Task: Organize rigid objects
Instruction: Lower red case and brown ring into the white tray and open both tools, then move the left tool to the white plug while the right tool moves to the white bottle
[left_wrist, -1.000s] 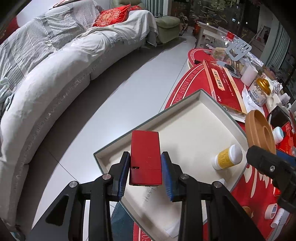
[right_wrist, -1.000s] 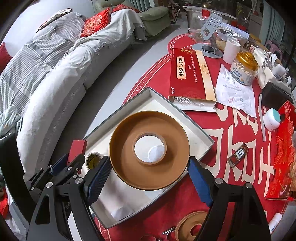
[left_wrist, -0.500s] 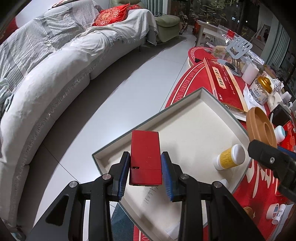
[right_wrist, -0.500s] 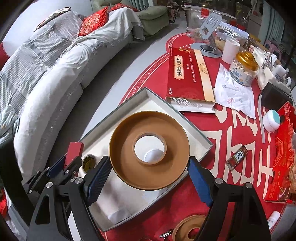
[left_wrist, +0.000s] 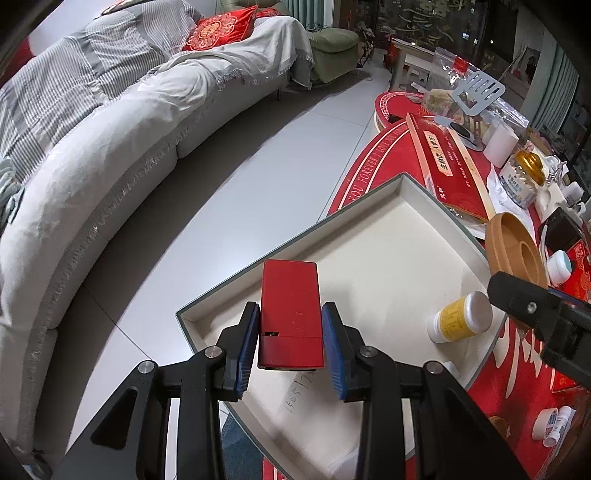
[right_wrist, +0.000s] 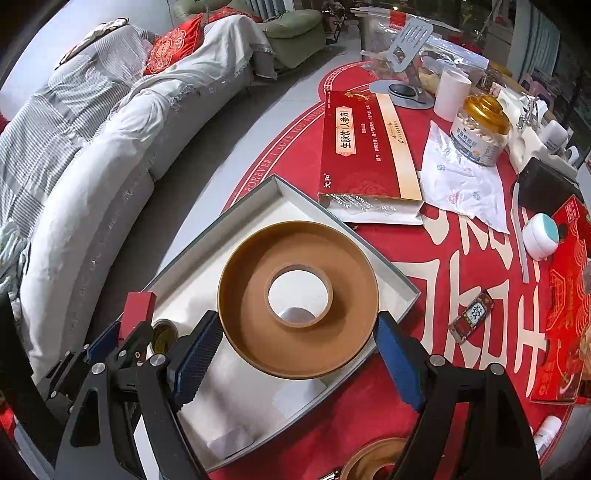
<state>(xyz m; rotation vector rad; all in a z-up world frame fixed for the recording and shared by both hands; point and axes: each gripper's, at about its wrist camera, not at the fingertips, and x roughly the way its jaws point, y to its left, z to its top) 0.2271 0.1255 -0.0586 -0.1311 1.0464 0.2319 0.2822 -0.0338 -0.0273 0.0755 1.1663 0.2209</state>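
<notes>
**Both claws loaded above the open tray**

Item 1. My left claw (left_wrist: 290, 328): blue pads clamped on the long sides of a small red box (left_wrist: 290, 314), held clear above the near-left corner of the tray (left_wrist: 369, 195).

Item 2. My right claw (right_wrist: 297, 354): jaws set wide, pads against the outer rim of a large brown tape roll (right_wrist: 297, 310), held flat over the tray's middle; white tray floor shows through the core.

Item 3. Tray: shallow, white-lined, grey-edged, overhanging the table's edge on the sofa side. Contents: one yellow-labelled bottle (left_wrist: 460, 317) lying on its side near the right wall.

Item 4. Table (right_wrist: 461, 280): red cloth with large pale characters. On it, beyond the tray: a long red carton (right_wrist: 354, 147), a gold-lidded jar (right_wrist: 480, 129), a white cup (right_wrist: 452, 96), a small white-and-teal pot (right_wrist: 541, 236). A second brown roll (right_wrist: 373, 461) lies at the near edge.

Item 5. Beyond the floor: a grey covered sofa (left_wrist: 92, 147) with a red cushion (left_wrist: 221, 27).
</notes>
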